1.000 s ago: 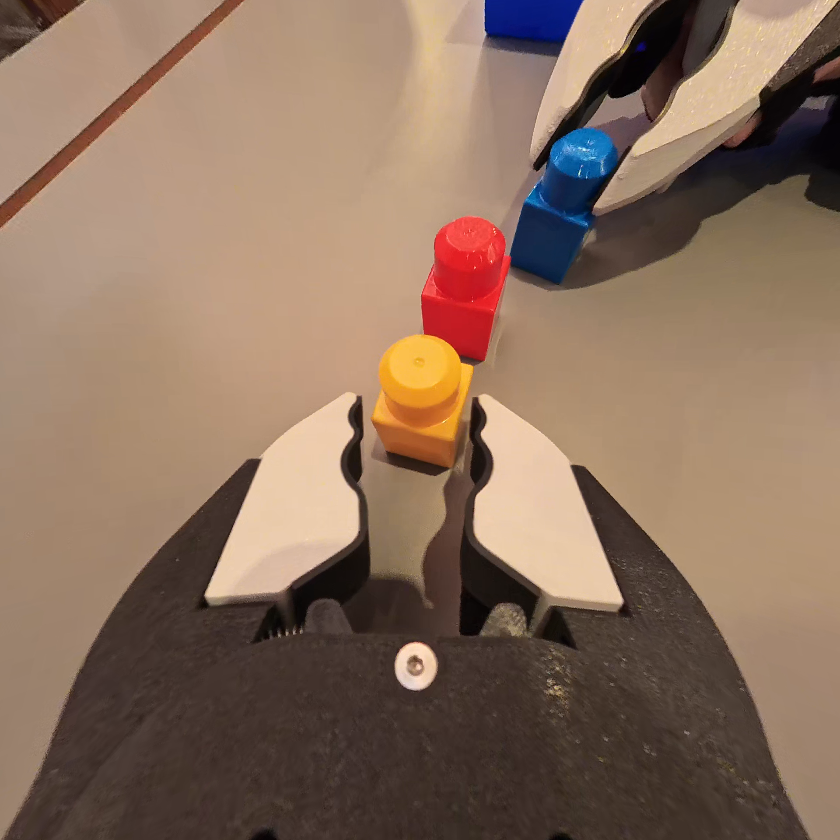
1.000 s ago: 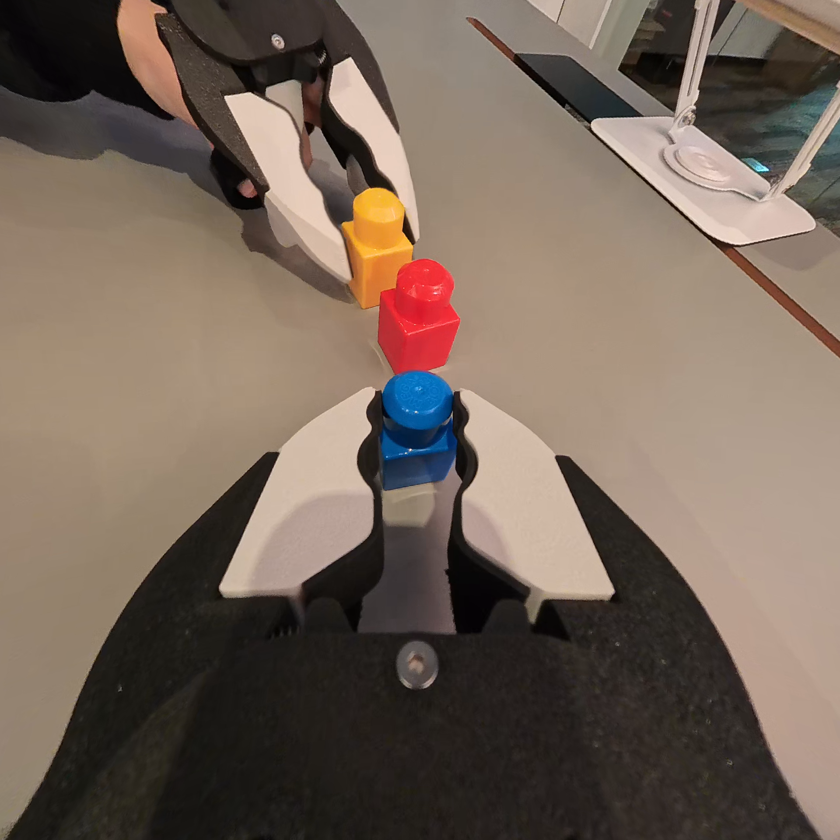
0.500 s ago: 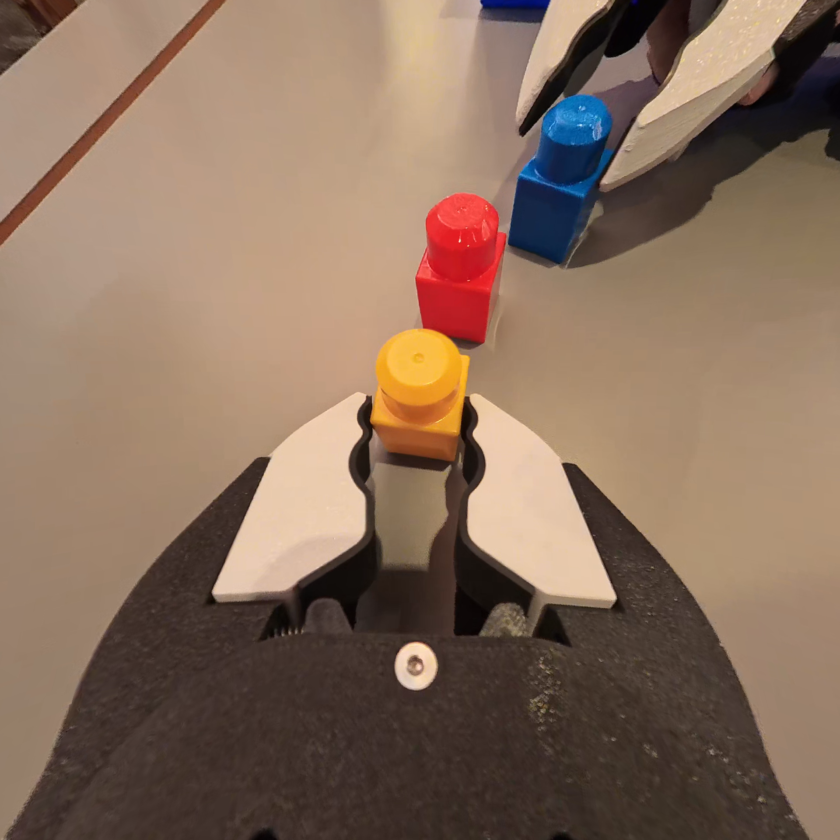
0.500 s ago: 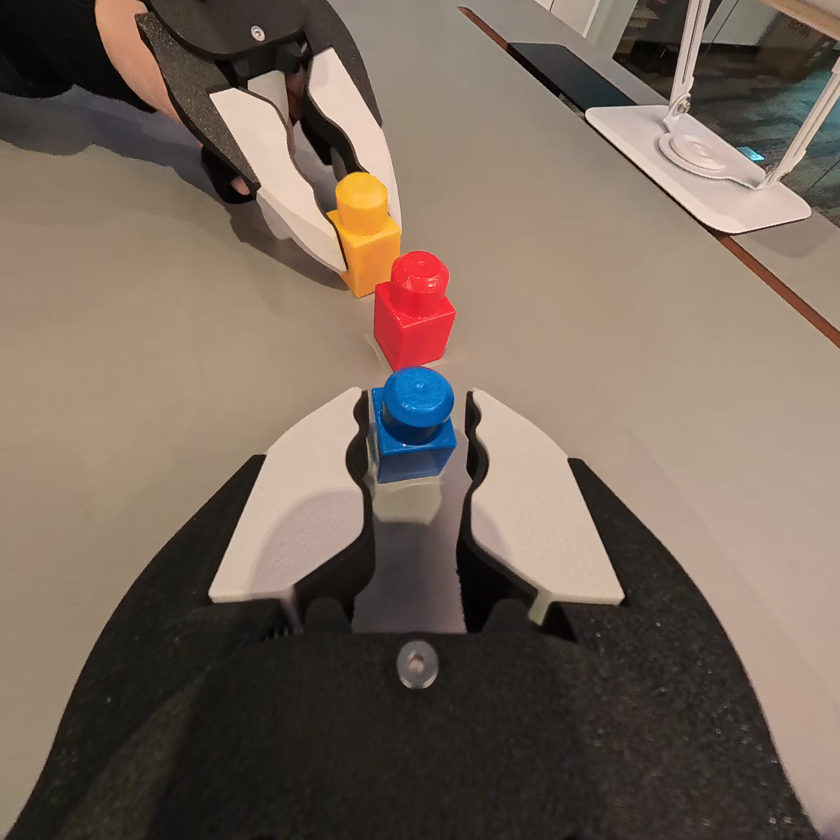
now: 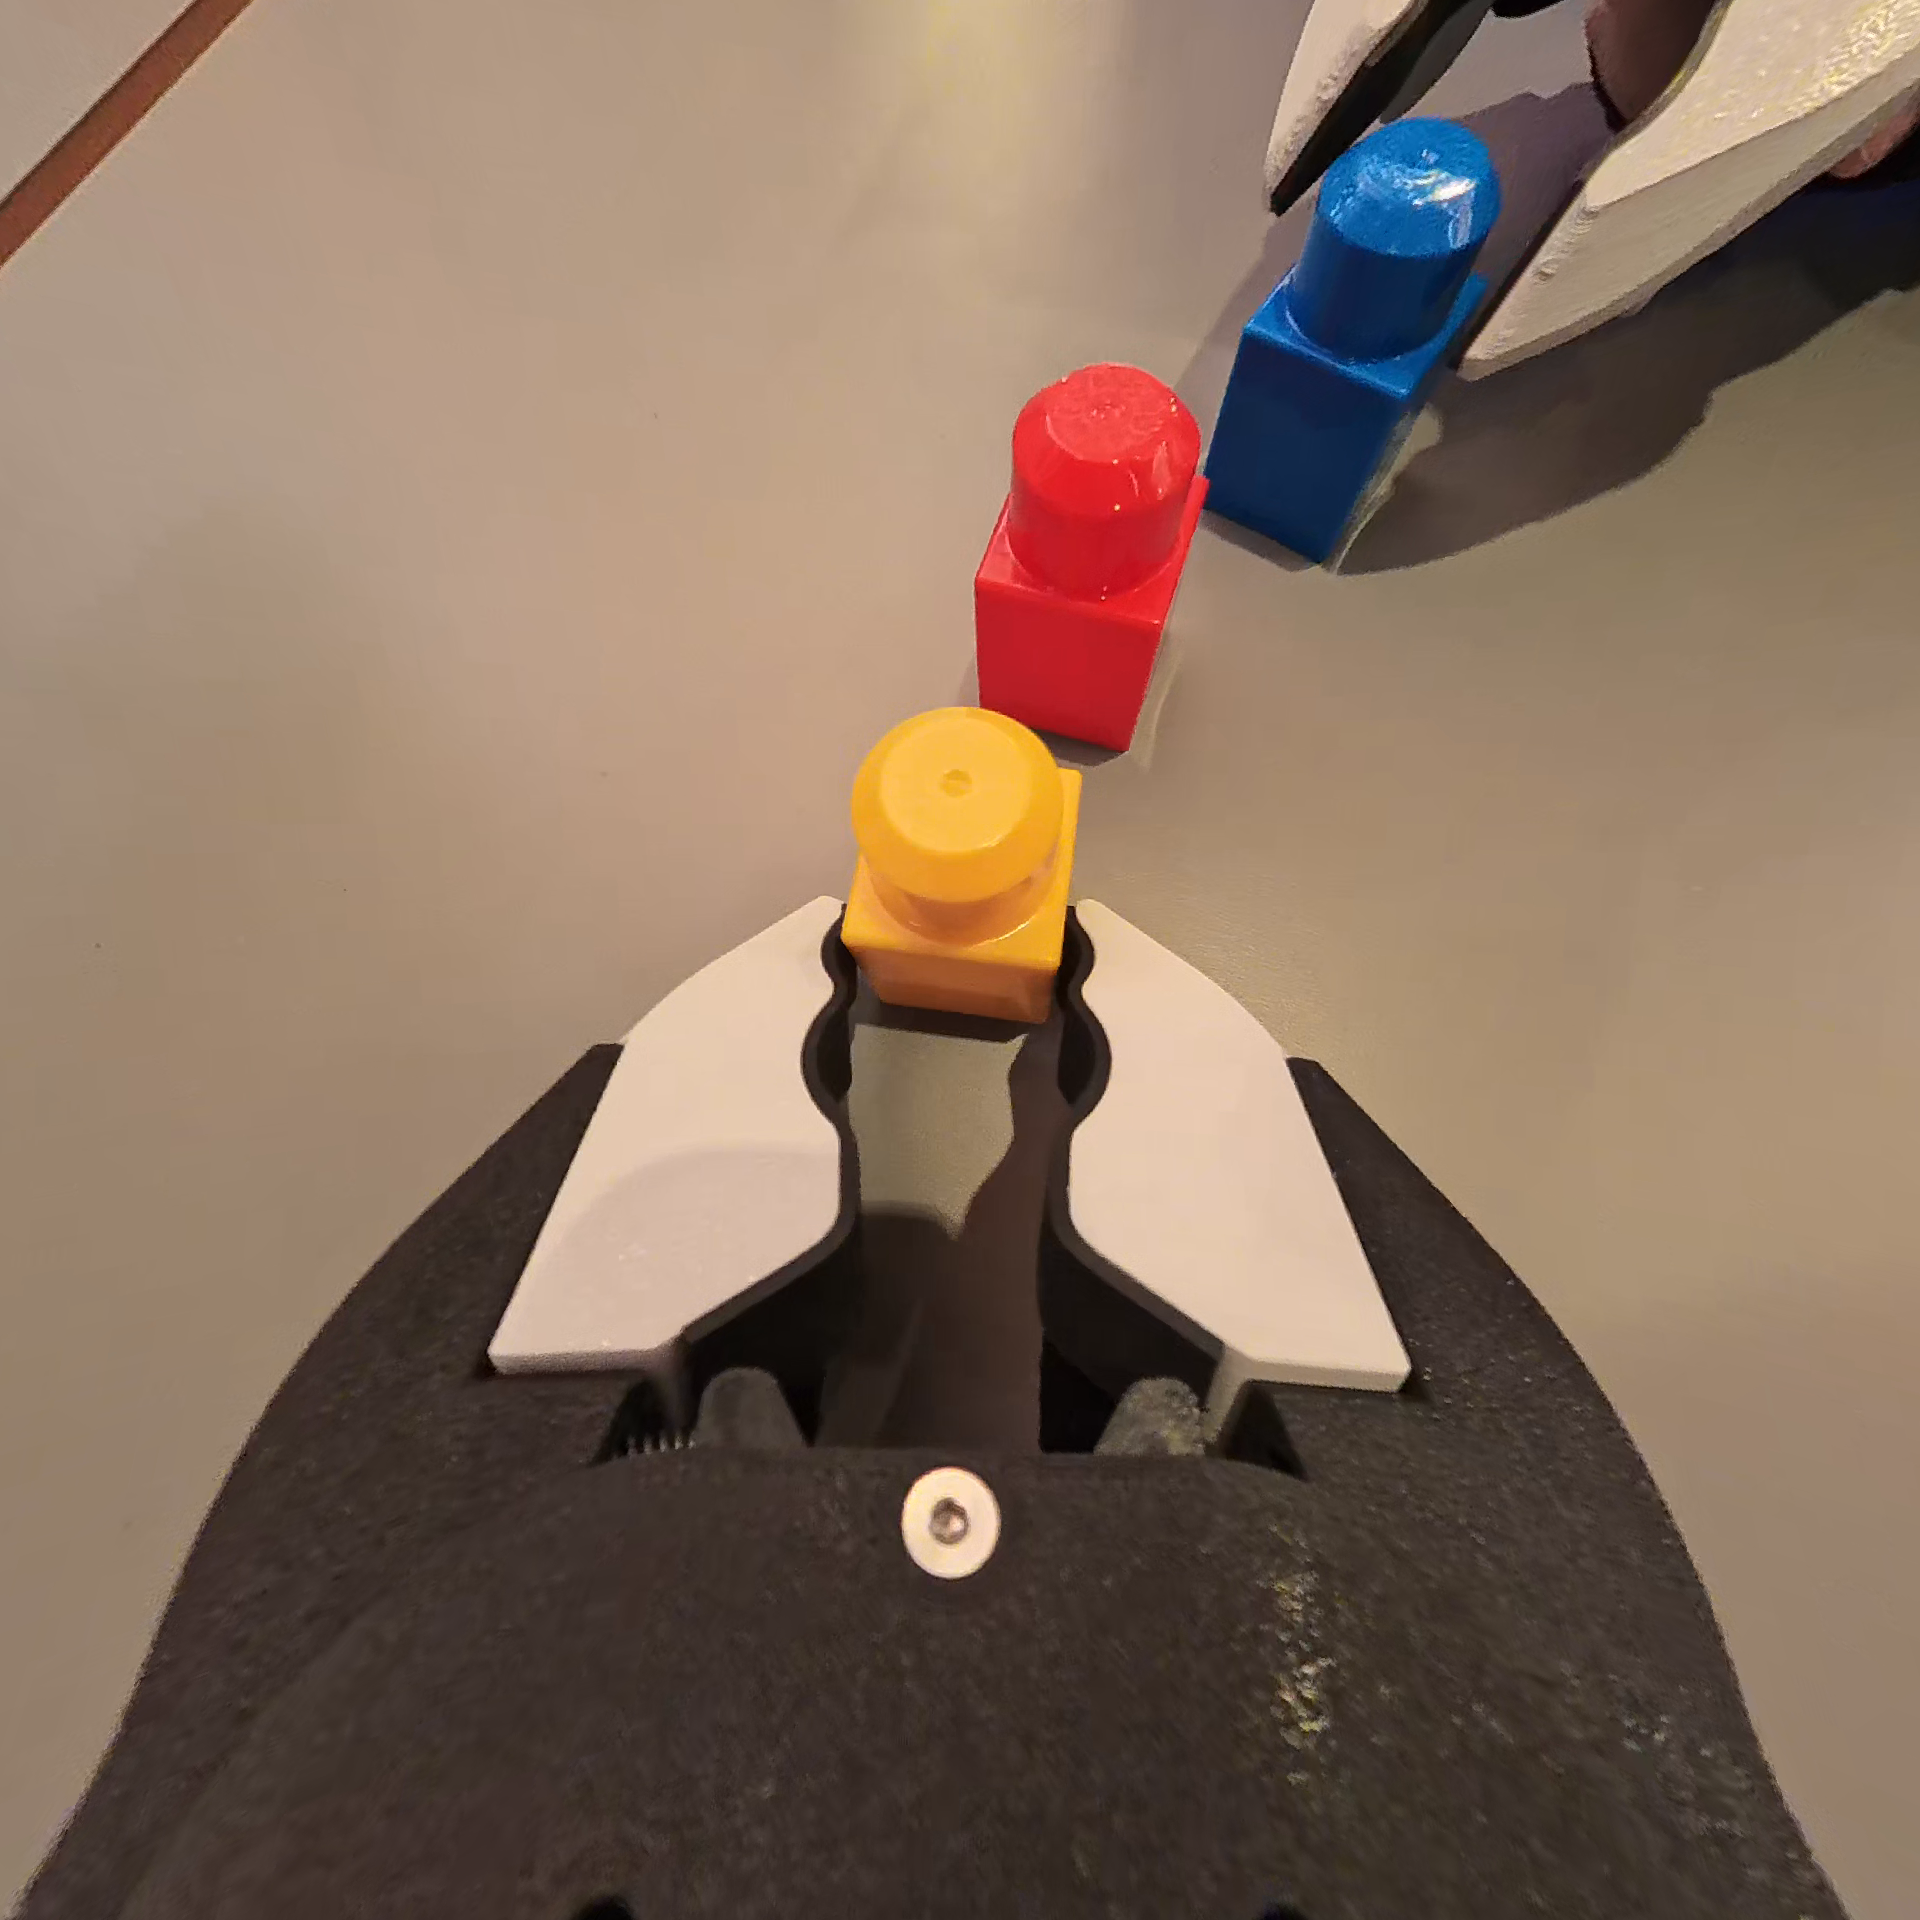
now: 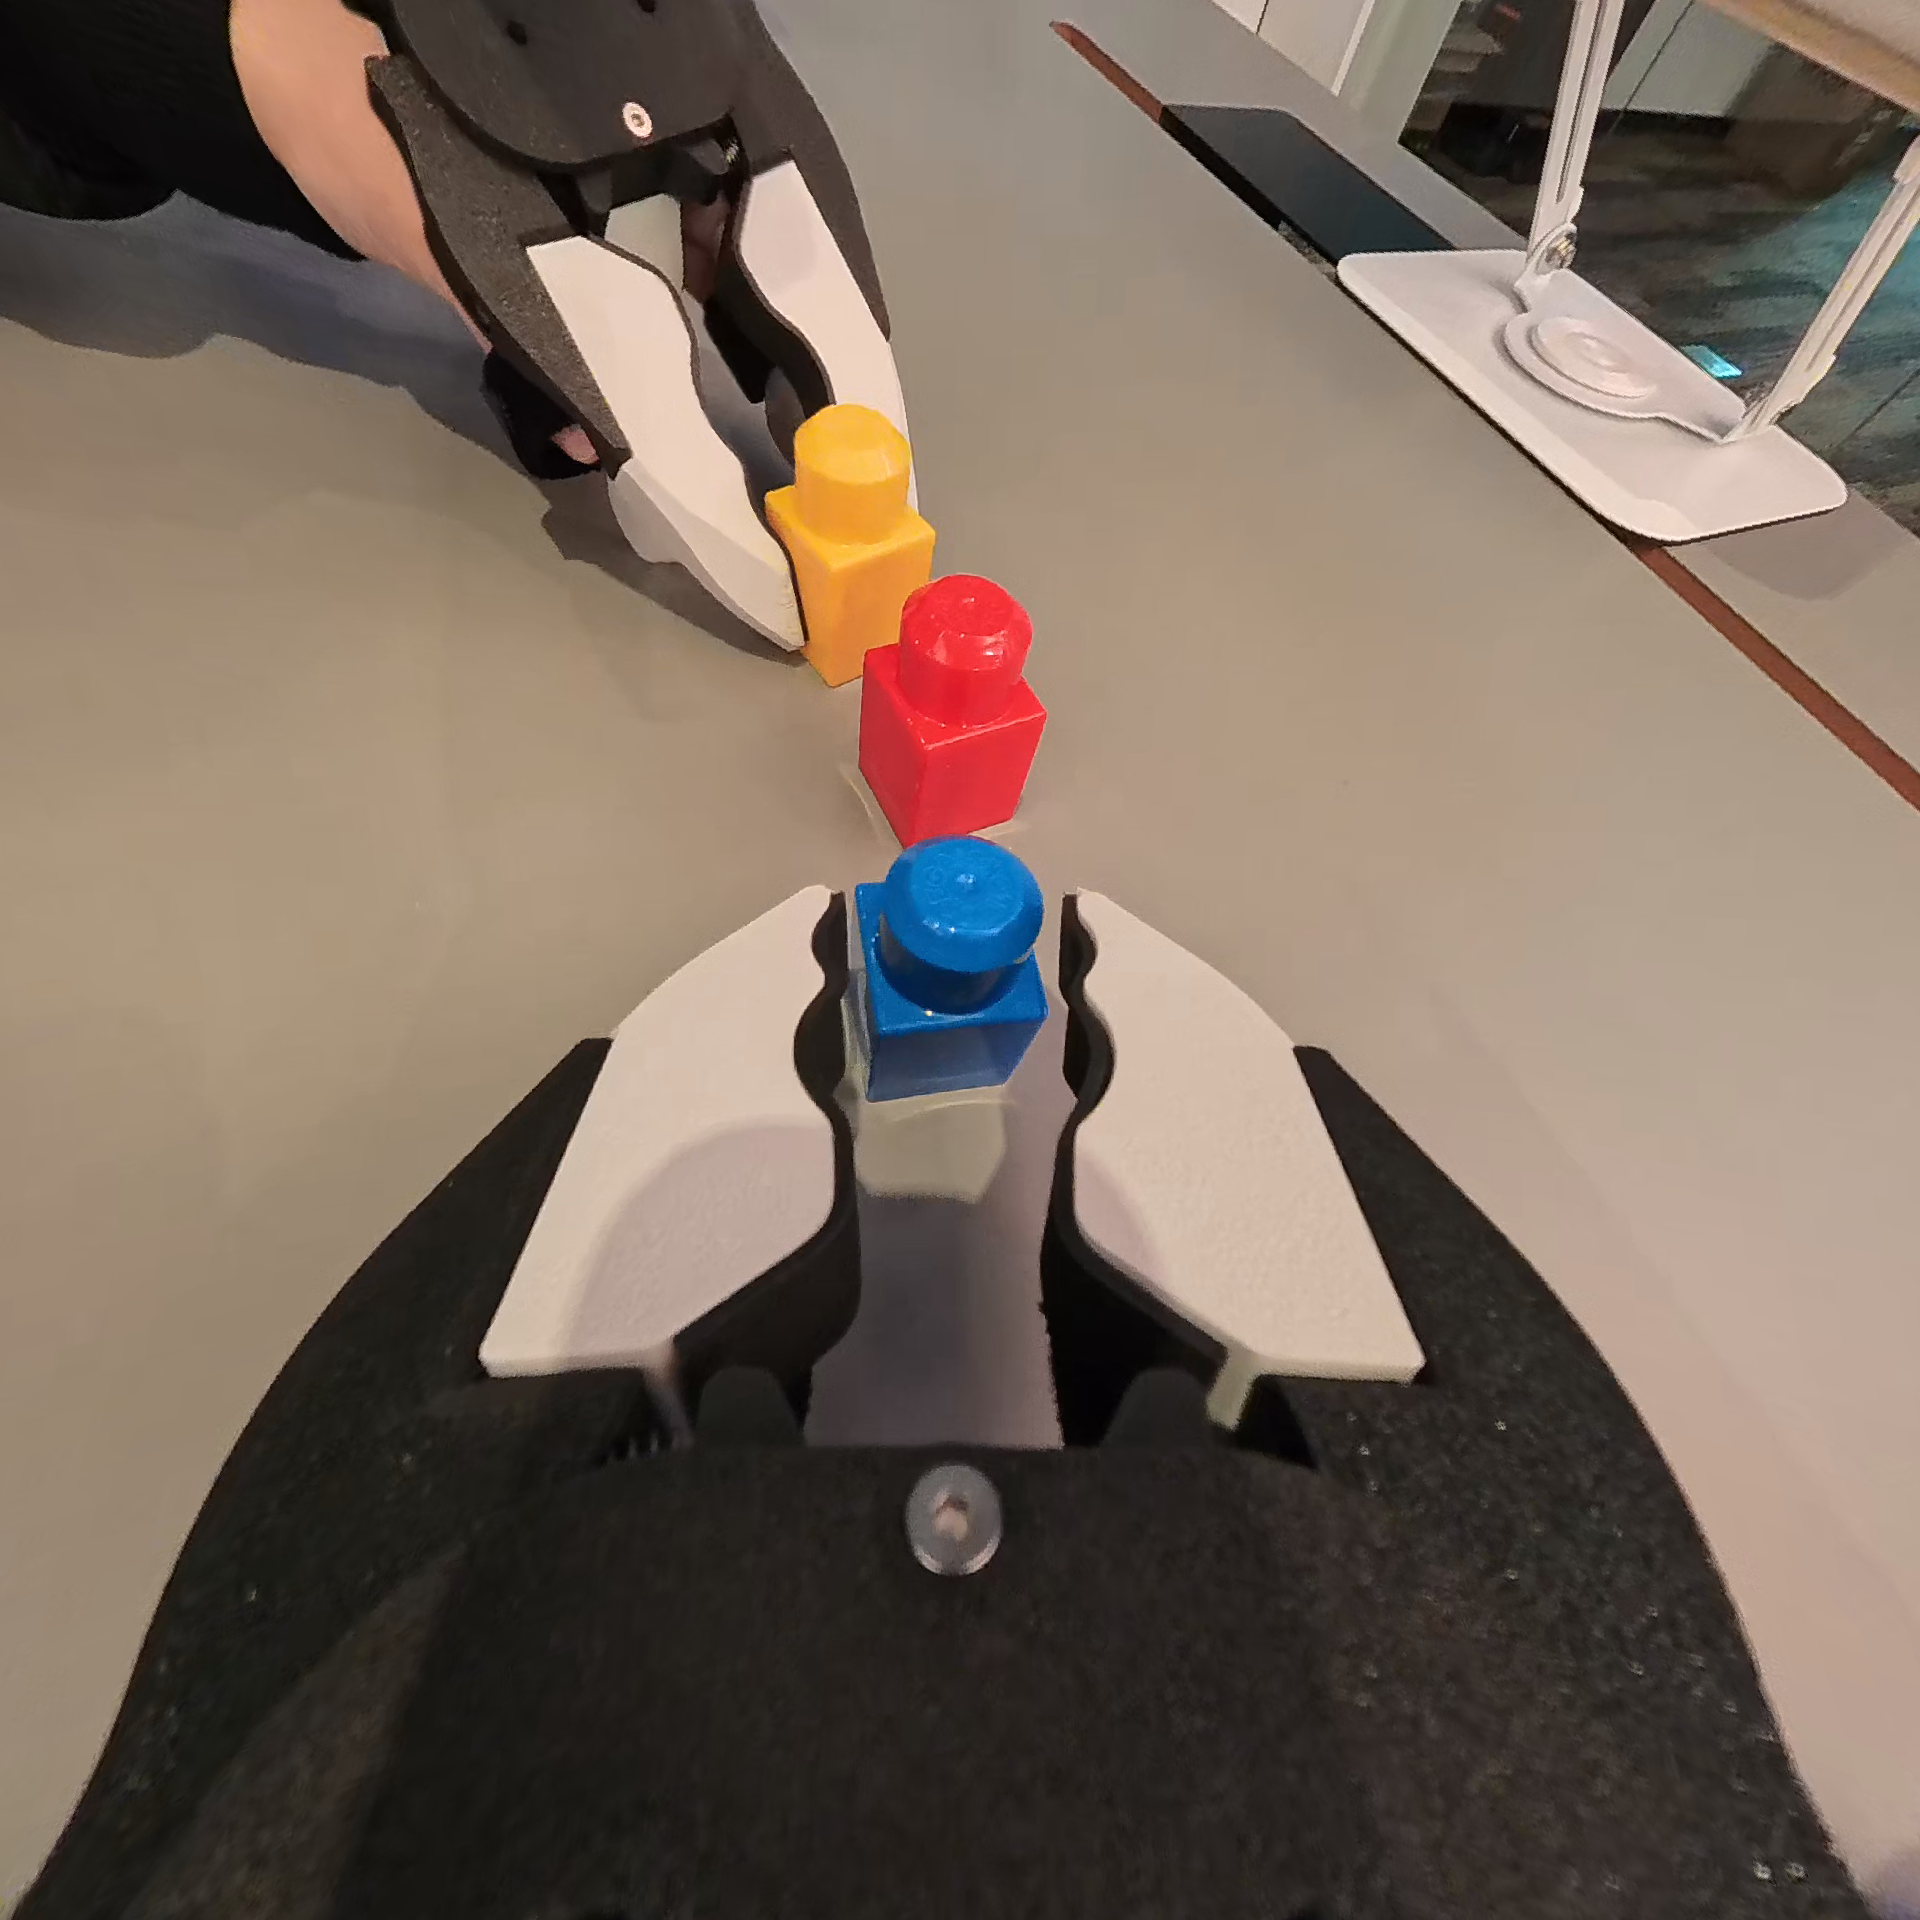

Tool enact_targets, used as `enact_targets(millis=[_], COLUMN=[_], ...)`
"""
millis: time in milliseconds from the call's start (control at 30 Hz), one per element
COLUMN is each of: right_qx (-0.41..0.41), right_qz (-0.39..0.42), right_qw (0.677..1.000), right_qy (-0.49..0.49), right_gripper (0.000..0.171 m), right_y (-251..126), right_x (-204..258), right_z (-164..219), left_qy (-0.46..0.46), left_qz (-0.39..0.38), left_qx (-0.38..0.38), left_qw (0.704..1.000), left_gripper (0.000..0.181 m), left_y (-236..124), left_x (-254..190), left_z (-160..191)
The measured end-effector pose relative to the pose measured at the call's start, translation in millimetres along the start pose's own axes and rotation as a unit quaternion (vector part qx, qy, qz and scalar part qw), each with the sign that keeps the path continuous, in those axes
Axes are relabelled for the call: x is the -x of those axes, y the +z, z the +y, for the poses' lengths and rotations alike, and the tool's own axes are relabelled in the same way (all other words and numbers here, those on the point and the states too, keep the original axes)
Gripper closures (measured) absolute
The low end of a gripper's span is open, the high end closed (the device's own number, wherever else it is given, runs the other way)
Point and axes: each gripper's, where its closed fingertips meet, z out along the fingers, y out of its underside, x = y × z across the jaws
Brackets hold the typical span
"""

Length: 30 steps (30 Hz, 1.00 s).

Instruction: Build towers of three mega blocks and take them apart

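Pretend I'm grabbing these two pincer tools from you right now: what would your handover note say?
Left gripper: jaws shut on the yellow block, which sits on the table.
Right gripper: jaws open around the blue block, a gap on one side.
Red block stands free between them; all three in a row.
Done: nothing stacked.
Left: probably lift yellow onto red, then add blue, later pull apart.
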Motion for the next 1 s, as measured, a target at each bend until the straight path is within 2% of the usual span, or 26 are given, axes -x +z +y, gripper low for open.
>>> enact_targets(millis=[267, 433, 467, 600, 667, 733, 800, 900, 1000], right_qx=[-0.011, 0.003, 0.003, -0.002, -0.045, -0.107, -0.149, -0.137, -0.091], right_qz=[-0.007, -0.01, -0.02, -0.027, -0.023, -0.025, -0.061, -0.128, -0.16], right_qw=[1.0, 0.999, 0.999, 0.998, 0.997, 0.993, 0.987, 0.982, 0.982], right_qy=[0.018, 0.035, 0.04, 0.057, 0.058, 0.04, 0.018, -0.019, -0.046], right_gripper=[0.133, 0.136, 0.142, 0.143, 0.143, 0.143, 0.143, 0.143, 0.143], right_y=[-1, 3, 4, 2, -6, -14, -12, 15, 50], right_x=[-1, -3, -1, -1, 0, 7, 26, 56, 71], right_z=[-6, 0, 0, -8, -38, -92, -147, -198, -215], left_qy=[-0.034, -0.031, -0.033, -0.025, -0.026, -0.02, -0.008, 0.009, 0.012], left_qz=[0.033, 0.04, 0.047, 0.064, 0.084, 0.086, 0.086, 0.08, 0.084], left_qx=[-0.022, -0.058, -0.064, -0.098, -0.111, -0.108, -0.114, -0.11, -0.095], left_qw=[0.999, 0.997, 0.996, 0.993, 0.99, 0.99, 0.99, 0.991, 0.992], left_gripper=[0.145, 0.145, 0.145, 0.145, 0.145, 0.145, 0.145, 0.145, 0.145], left_y=[-14, -41, -47, -72, -84, -92, -99, -100, -97], left_x=[-6, -10, -11, -6, -8, -8, -11, -16, -17], left_z=[0, -4, -5, -16, -21, -21, -23, -20, -12])
